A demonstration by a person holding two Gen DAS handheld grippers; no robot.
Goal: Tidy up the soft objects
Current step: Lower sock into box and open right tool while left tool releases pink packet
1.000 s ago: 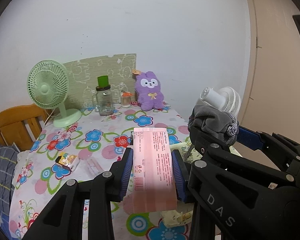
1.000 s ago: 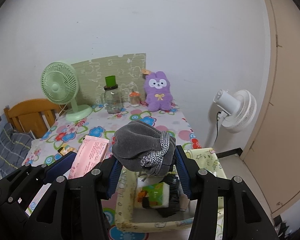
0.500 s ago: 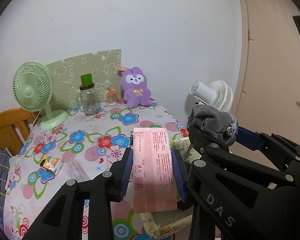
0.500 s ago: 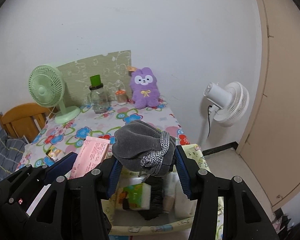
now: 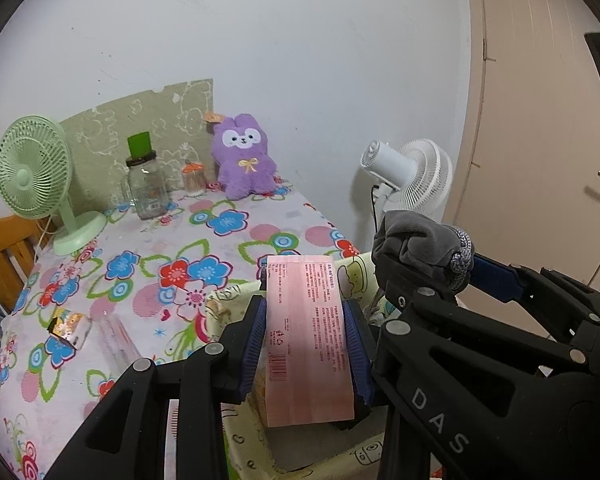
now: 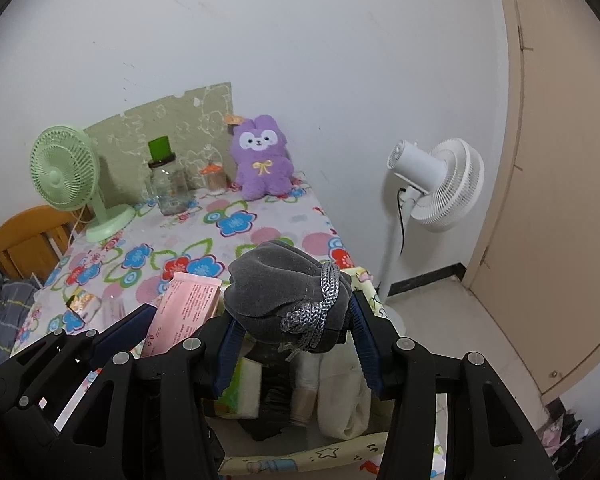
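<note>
The left gripper (image 5: pixel 306 346) is clamped by its blue pads on a flat pink plastic packet printed with text and a barcode (image 5: pixel 308 336), whose long axis runs straight ahead along the fingers, and the right gripper (image 6: pixel 292 344) squeezes a soft grey velvet drawstring pouch with a silver braided cord (image 6: pixel 288 296), bulging above its pads. Both held things now hang over the pale yellow cartoon-print fabric storage basket (image 6: pixel 300 454), which lies directly below and slightly ahead of the fingers; the right gripper sits over the half holding rolled white cloth (image 6: pixel 340 392) and a green-and-white tissue pack (image 6: pixel 244 388), the left over the emptier side nearest the floral tablecloth (image 5: pixel 148 264). Judged from this, each drop calls for a short descent and then letting go, neither hand clearly nearer. Against the earlier frames, both grippers have come forward and down: the basket has slid from ahead to beneath them, its near rim filling the bottom of each view, while both grips look unchanged
</note>
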